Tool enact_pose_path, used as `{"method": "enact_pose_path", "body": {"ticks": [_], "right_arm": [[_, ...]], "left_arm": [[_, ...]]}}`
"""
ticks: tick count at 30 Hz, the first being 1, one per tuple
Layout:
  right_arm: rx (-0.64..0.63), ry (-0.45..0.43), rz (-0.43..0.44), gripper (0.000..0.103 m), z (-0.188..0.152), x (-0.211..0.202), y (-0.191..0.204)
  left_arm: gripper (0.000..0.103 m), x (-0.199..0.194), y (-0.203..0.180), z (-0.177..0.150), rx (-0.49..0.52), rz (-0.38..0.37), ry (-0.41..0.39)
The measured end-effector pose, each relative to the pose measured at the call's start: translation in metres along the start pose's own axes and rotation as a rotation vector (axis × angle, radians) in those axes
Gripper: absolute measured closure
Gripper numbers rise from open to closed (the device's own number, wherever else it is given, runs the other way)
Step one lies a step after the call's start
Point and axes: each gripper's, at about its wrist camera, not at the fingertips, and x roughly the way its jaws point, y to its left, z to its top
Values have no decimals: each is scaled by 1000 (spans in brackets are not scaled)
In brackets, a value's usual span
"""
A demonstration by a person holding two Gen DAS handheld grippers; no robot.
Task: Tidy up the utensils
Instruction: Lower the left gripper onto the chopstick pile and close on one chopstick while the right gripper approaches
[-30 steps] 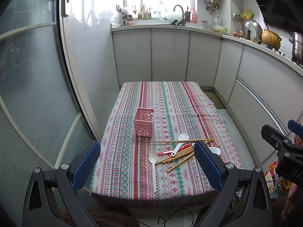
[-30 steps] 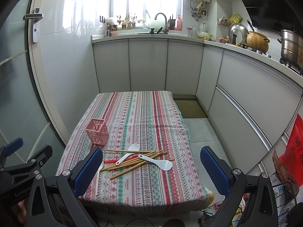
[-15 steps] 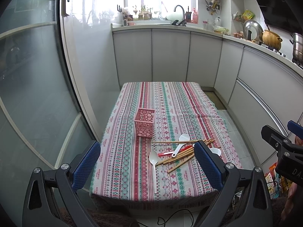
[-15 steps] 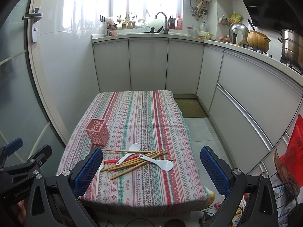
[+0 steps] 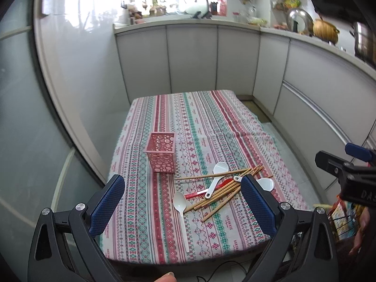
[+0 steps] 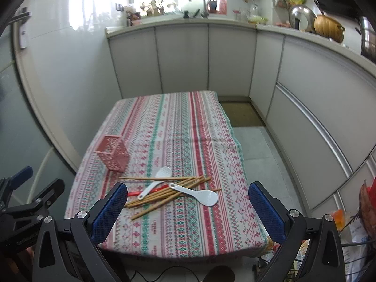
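A pink perforated holder [image 5: 161,153] stands empty on the patterned tablecloth [image 5: 199,127]; it also shows in the right wrist view [image 6: 113,153]. Beside it lies a heap of wooden chopsticks [image 5: 221,191], a red utensil [image 5: 206,189] and white spoons [image 5: 180,205], also seen in the right wrist view as chopsticks [image 6: 164,193] and a white rice paddle [image 6: 202,196]. My left gripper [image 5: 183,204] is open and empty, near the table's front edge. My right gripper [image 6: 188,209] is open and empty, also short of the front edge.
White kitchen cabinets [image 5: 192,56] run along the back and right, with a sink, pots and jars on the counter. A glass door [image 5: 21,117] is at the left. Bags and a wire basket [image 6: 352,223] stand on the floor at the right.
Both grippers have moved forward and tipped down toward the table, so the holder and utensils sit closer in view. Nothing on the table has moved.
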Motion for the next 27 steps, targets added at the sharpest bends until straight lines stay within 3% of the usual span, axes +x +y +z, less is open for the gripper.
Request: {"method": "enact_pose_path", "body": {"ticks": [9,13,15,18,24,27], "right_arm": [[109,200,61,0,-6,97,-48],[146,277,119,3,-5,128,-59],[161,305,147,6,-3,140,-63],[209,342,204,17,-1,156,-71],[324,479,247,48,-13,205,-94],[344,508,222,51,-18,219,-102]], "left_arm": [[3,84,-20,8,87,-166,146],[5,129,-26,8,50,-305,270],[19,150,-32,9,36,-346,329],[30,176,-44,11,50,-361,374],[60,226,-76,16,64,-444,458],[65,252,-93,15,90,-466,506]]}}
